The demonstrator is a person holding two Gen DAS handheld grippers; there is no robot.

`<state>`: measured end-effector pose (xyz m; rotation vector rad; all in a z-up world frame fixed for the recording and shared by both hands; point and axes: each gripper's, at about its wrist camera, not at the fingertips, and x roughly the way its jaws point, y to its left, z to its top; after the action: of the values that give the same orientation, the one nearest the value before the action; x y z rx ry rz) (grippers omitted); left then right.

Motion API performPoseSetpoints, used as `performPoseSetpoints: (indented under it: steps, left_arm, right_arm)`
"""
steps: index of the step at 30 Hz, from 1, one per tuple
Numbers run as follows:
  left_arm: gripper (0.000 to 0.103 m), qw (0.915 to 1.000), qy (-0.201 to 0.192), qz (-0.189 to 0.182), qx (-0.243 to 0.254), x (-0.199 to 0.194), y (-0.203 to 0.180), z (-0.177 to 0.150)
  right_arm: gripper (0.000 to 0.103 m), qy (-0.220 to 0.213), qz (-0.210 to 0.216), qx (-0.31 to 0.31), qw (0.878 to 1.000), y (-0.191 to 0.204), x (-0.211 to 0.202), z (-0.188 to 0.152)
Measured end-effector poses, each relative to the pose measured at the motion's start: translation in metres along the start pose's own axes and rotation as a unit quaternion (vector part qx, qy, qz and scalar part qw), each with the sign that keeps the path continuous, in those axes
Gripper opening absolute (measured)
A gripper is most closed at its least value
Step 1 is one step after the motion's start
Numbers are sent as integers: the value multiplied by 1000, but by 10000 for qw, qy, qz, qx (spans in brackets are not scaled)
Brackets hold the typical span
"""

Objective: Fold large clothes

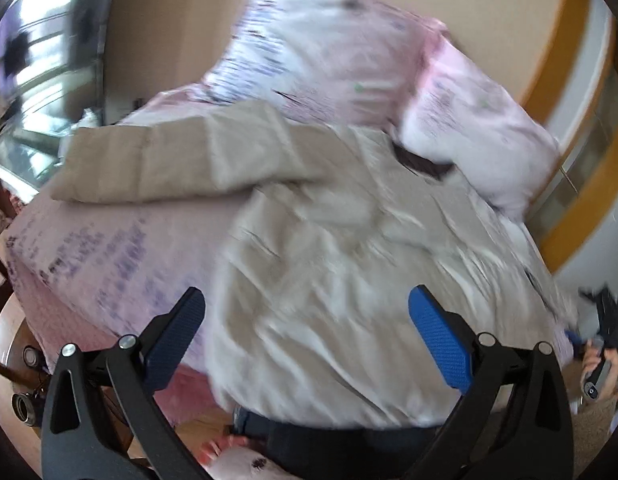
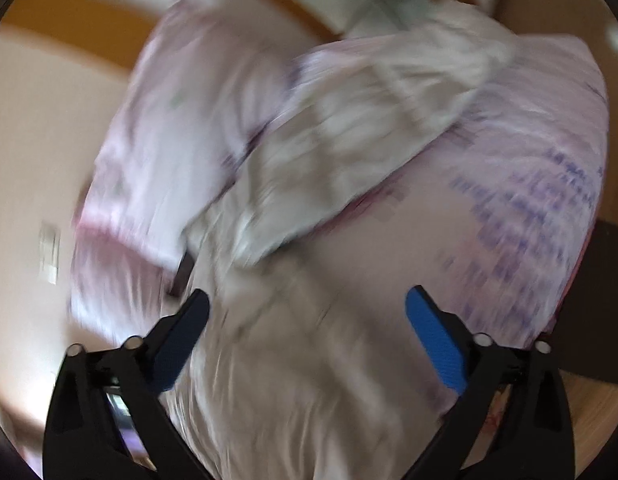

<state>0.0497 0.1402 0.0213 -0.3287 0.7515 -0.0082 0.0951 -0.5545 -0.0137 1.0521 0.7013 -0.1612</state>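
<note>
overhanging the bed edge, beige garment between spread left gripper fingers

beige jacket — crumpled, spread flat | on bed | sleeve outstretched

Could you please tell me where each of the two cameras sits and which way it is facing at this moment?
Left wrist: sits on the left hand-held gripper, looking down over the beige garment on the pink bed sheet toward the pillow; its open blue fingers show, and the right hand at the edge.
Right wrist: sits on the right hand-held gripper, looking across the same garment; only its open fingers show.
Shared: garment, sheet, pillow.
</note>
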Motion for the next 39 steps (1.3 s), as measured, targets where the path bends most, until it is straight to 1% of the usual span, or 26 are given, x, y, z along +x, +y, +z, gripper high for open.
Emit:
performPoseSetpoints:
  steps: [2, 3, 4, 6, 7, 8, 9, 12, 14, 15, 19, 22, 25, 27, 29, 33, 37, 39]
  left_arm:
    - [101, 9996, -3, 239, -135, 7, 17, 11]
    - [101, 9993, 14, 273, -241, 11, 25, 15]
    - [101, 9986, 78, 311, -415, 17, 34, 19]
    - [101, 9958, 243, 248, -853, 32, 56, 27]
    - [101, 9943, 262, 246, -1000, 37, 65, 30]
    - [101, 9932, 251, 329, -1090, 42, 73, 33]
    - [101, 9927, 217, 400, -1120, 47, 78, 35]
    - [101, 9926, -72, 589, -1056, 53, 90, 43]
    - [101, 9921, -108, 638, -1076, 58, 95, 49]
    - [101, 9919, -93, 620, -1104, 61, 97, 52]
    - [101, 9901, 53, 460, -1326, 79, 109, 62]
    - [101, 9890, 147, 453, -1399, 91, 113, 63]
    - [101, 9896, 154, 515, -1332, 96, 112, 63]
    - [101, 9898, 151, 536, -1308, 97, 112, 63]
    - [101, 9897, 171, 509, -1327, 99, 115, 64]
    - [101, 9904, 245, 486, -1271, 101, 117, 68]
    - [101, 9912, 251, 453, -1221, 101, 119, 69]
    - [101, 9912, 226, 447, -1225, 100, 121, 70]
  right_arm:
    - [81, -107, -145, 387, 9991, -14, 8, 21]
    - [76, -190, -285, 640, 9974, -26, 13, 36]
    - [75, -251, -394, 804, 9957, -33, 17, 45]
    - [70, -352, -442, 1040, 9930, -43, 23, 59]
    - [68, -422, -447, 1190, 9910, -50, 26, 67]
    - [68, -475, -447, 1276, 9897, -54, 26, 73]
    - [66, -548, -462, 1357, 9882, -57, 27, 78]
    - [61, -758, -640, 1508, 9836, -67, 27, 90]
    - [56, -842, -706, 1596, 9811, -72, 25, 96]
    - [52, -889, -715, 1604, 9804, -73, 25, 98]
    - [48, -1055, -1022, 1537, 9771, -74, 25, 106]
    - [37, -1033, -1157, 1554, 9756, -76, 29, 110]
    - [27, -1047, -1324, 1430, 9752, -73, 35, 113]
    - [12, -1114, -1408, 1264, 9756, -65, 37, 115]
    - [7, -1252, -1522, 931, 9760, -51, 34, 116]
    - [5, -1558, -1734, 203, 9722, -9, 30, 120]
    - [5, -1836, -1710, -546, 9665, 44, 22, 120]
    - [5, -1962, -1626, -1001, 9618, 78, 20, 115]
